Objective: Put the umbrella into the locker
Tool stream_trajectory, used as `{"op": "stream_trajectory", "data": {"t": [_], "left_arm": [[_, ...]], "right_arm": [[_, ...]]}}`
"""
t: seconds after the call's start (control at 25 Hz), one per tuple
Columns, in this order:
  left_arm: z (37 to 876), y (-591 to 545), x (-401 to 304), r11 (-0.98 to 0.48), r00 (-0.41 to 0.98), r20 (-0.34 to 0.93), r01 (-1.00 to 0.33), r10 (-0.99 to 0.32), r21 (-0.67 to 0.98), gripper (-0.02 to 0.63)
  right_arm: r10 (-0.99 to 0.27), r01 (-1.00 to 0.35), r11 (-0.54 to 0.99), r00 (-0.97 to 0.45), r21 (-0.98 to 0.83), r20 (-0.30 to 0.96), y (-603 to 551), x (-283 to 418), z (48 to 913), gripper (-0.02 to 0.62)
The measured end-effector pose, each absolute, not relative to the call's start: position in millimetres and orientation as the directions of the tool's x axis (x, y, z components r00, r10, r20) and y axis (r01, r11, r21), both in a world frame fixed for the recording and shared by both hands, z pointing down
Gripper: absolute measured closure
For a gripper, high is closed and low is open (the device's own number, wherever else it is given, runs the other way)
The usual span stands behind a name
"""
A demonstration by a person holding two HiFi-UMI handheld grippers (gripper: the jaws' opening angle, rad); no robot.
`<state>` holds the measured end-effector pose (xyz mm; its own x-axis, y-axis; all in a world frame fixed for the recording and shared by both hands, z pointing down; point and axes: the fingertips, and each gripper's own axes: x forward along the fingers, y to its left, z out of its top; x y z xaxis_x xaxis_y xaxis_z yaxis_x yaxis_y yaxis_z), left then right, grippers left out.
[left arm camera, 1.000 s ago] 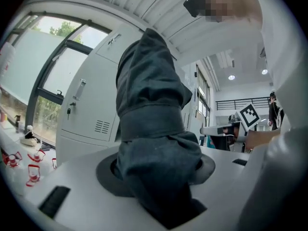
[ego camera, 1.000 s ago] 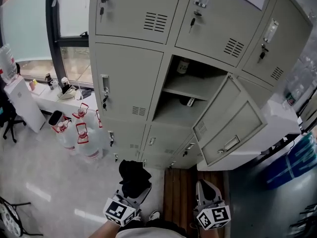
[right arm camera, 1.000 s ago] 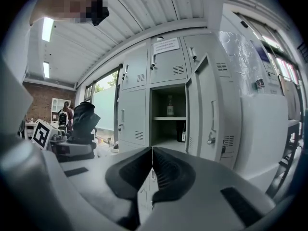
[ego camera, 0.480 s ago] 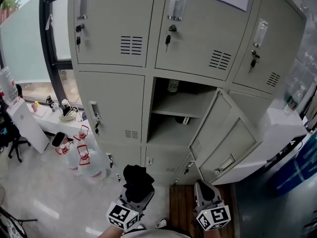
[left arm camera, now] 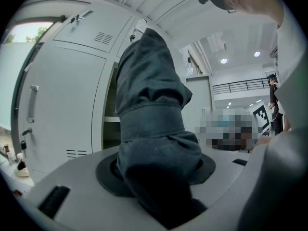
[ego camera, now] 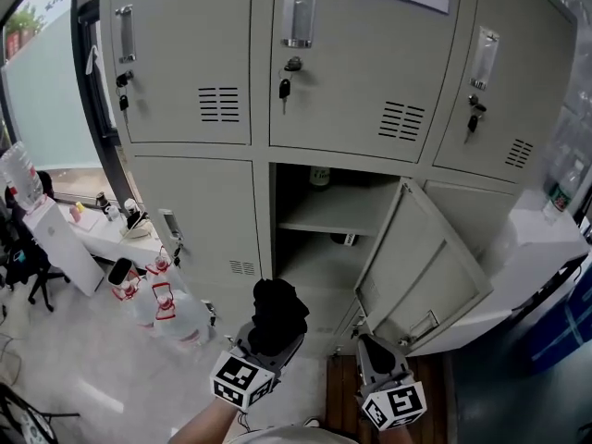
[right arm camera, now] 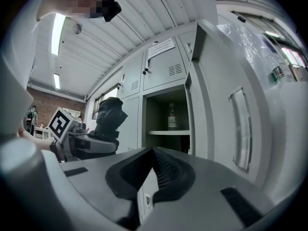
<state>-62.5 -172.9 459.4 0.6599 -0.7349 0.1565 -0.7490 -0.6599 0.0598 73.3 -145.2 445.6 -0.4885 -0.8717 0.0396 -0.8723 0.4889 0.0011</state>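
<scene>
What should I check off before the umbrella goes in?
1. Grip on the umbrella: ok, left gripper shut on it.
2. The locker door open: ok, swung wide.
3. The right gripper free: ok, jaws together, nothing between.
4. The upper shelf clear: not ok, a bottle stands there.
5. Room in the lower compartment: ok, one small item at the back.
6. Depth enough for the umbrella: cannot tell.

Black umbrella [ego camera: 277, 313], grey locker [ego camera: 356, 72]
The left claw [ego camera: 269, 345] has a cube [ego camera: 242, 380] of black-and-white squares; the locker ahead is pale grey.
</scene>
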Motion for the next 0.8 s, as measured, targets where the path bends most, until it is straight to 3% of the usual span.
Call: {"op": "stream_trajectory", "data": {"t": [0.28, 0.8], "left_arm": [[447, -223, -42, -0.653, 0.636, 0.24, -0.757, -0.733, 0.012, 0.373], [409, -292, -10, -0.62, 0.585, 0.248, -0.779, -0.772, -0.092, 0.37]], "right_arm": [[-0.846, -0.846, 0.533, -0.533, -0.012, 0.026, -161, 66, 445, 0.577], [-0.826, -0.826, 0.563, -0.563, 0.021, -0.009, -158, 62, 430, 0.577]]}}
